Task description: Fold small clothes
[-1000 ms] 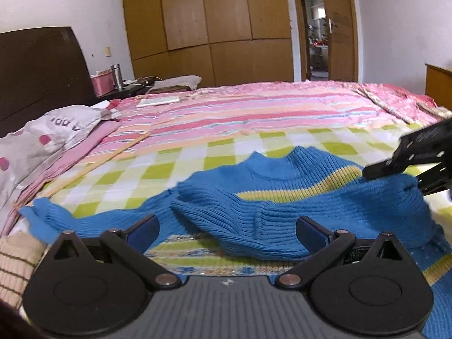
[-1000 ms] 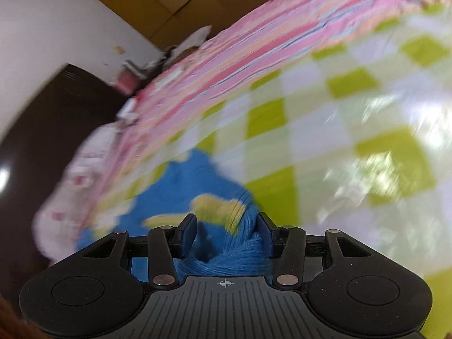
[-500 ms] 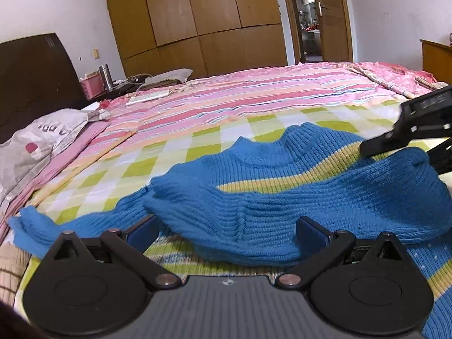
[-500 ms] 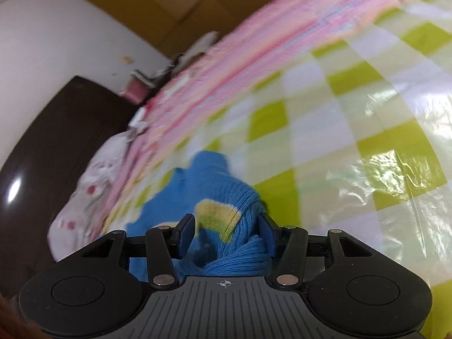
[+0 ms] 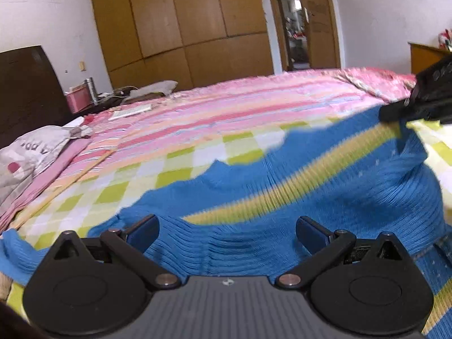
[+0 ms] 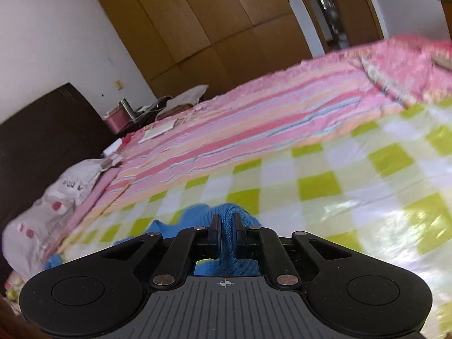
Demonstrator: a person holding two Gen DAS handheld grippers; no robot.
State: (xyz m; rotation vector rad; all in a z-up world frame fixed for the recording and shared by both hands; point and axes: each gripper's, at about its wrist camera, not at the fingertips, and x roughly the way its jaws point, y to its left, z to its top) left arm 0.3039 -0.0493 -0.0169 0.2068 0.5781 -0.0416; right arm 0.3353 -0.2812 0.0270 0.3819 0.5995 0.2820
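A blue ribbed sweater [image 5: 325,166] with a yellow stripe lies on the green-and-white checked sheet [image 5: 169,175]. Its right side is lifted off the bed. In the left wrist view my right gripper [image 5: 395,113] pinches that raised edge at the far right. The right wrist view shows my right gripper [image 6: 226,221] with its jaws closing and nearly together, a bunch of blue sweater [image 6: 197,214] knit pressed between the pads. My left gripper [image 5: 227,230] stands wide open low over the sweater's near part, its fingers [image 5: 142,230] clear of the knit.
A pink striped blanket [image 5: 240,107] covers the far half of the bed. A grey spotted pillow [image 5: 34,149] and a dark headboard [image 5: 25,90] are at the left. A nightstand with a pink box [image 5: 76,101] stands behind, wooden wardrobes [image 5: 183,28] beyond.
My right gripper went from open around the sweater's edge to pinched on it and rose, pulling the right side up. My left gripper moved in over the sweater.
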